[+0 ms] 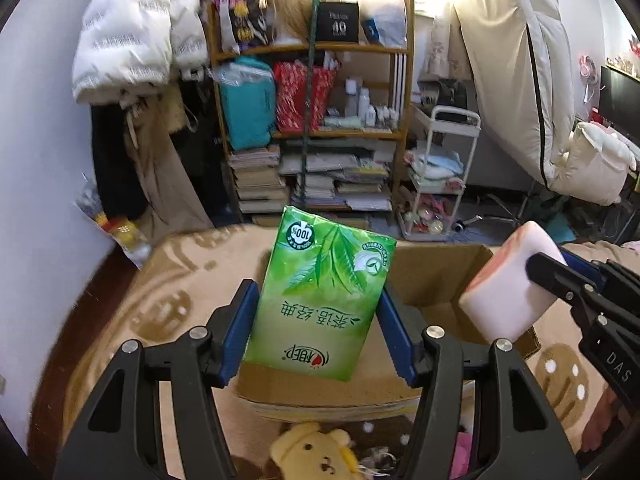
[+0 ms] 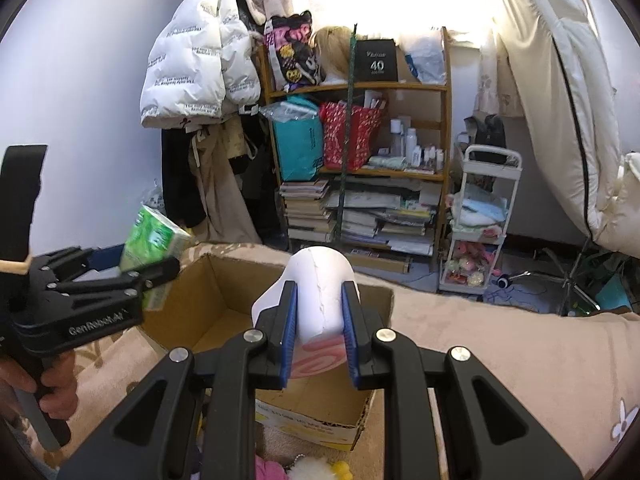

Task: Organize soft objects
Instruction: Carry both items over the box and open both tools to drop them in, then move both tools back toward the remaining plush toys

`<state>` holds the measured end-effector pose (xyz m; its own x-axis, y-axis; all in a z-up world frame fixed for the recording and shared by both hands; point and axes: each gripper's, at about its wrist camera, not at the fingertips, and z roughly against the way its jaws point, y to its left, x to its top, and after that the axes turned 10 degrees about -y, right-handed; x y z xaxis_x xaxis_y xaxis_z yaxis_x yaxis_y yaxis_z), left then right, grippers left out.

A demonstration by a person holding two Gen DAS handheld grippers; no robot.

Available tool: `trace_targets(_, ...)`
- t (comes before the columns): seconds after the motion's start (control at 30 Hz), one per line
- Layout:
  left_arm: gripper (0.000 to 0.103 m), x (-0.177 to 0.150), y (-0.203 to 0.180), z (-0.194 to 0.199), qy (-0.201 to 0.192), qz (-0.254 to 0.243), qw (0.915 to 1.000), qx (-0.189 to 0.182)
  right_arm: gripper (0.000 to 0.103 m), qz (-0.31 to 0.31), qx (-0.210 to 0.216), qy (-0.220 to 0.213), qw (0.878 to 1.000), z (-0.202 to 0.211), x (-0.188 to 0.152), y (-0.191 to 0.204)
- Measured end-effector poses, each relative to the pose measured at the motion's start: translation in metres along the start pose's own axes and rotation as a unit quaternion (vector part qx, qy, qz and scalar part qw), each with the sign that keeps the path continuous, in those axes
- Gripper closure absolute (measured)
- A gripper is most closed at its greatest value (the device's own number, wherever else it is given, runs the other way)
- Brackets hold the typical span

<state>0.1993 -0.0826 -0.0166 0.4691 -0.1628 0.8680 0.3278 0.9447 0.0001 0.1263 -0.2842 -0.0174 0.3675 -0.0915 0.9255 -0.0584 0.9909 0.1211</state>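
My left gripper [image 1: 318, 296] is shut on a green tissue pack [image 1: 320, 300] and holds it upright over the open cardboard box [image 1: 436, 292]. It also shows in the right wrist view [image 2: 152, 268], with the green pack [image 2: 154, 242] at the box's left wall. My right gripper [image 2: 319, 298] is shut on a white squishy block with a pink swirl face [image 2: 320, 292], held above the box [image 2: 224, 292]. In the left wrist view the right gripper [image 1: 536, 276] holds that block [image 1: 508, 284] over the box's right side.
The box stands on a beige patterned blanket [image 1: 168, 304]. A yellow plush dog [image 1: 316, 452] and pink soft items [image 2: 272, 470] lie in front of the box. A wooden shelf [image 1: 316, 120] with books, a white trolley [image 1: 440, 176] and hanging coats [image 2: 192, 60] stand behind.
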Motion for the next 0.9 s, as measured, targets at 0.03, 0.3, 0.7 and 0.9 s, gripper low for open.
trace_targets(0.03, 0.044, -0.003, -0.001, -0.003, 0.005, -0.001, 1.0000, 0.001, 0.081, -0.003, 0.001, 0.005, 1.000, -0.003, -0.003, -0.001)
trace_targets(0.3, 0.043, -0.018, -0.009, -0.023, 0.033, -0.019, 0.9991, 0.017, 0.076, 0.017, 0.000, 0.036, 0.999, -0.019, -0.019, 0.005)
trace_targets(0.7, 0.024, -0.020, -0.012, -0.008, 0.027, -0.031, 0.9984, 0.039, 0.067, -0.003, 0.007, 0.034, 0.999, -0.008, -0.026, -0.004)
trace_targets(0.9, 0.013, -0.019, -0.013, 0.013, 0.021, -0.048, 0.9973, 0.052, 0.041, 0.007, -0.008, 0.017, 1.000, 0.008, -0.019, 0.000)
